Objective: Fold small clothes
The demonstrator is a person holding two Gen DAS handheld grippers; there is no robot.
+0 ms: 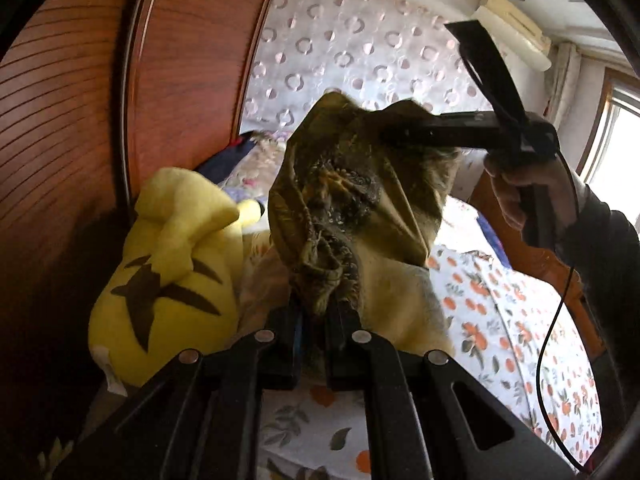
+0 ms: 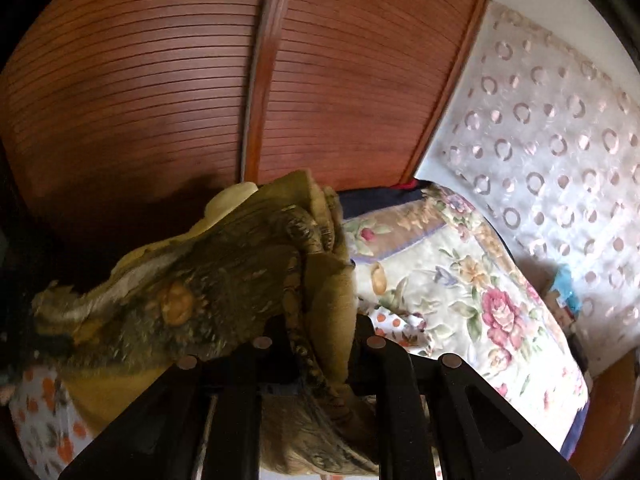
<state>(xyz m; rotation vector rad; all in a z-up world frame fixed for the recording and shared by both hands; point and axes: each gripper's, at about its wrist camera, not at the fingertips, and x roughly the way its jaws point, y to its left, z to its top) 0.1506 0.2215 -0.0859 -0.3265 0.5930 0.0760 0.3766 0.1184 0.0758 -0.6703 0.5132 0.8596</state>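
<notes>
Both grippers up over the bed, one olive-green garment strung between them

Left gripper: jaws pinched tight on a bunched, frilly hem of the garment, fabric rising straight out of the fingertips

Right gripper: garment edge with dark patterned trim runs down between the two fingers; jaws stand a little apart, can't tell if the pads actually bite the cloth or just straddle it. From the left wrist view the right gripper reaches in from the right, tip buried in the top of the cloth, a hand in a dark sleeve on its handle, black cable hanging off it

Garment hangs in the air, crumpled, not flat, above the orange-print bedsheet. Furry tan lining shows on its inner side

Around it:
- yellow plush toy with black star-like marks, just left of the garment, against the wooden wardrobe
- floral quilt on the bed, further back
- circle-pattern curtain behind
- wall air conditioner top right, window at far right
</notes>
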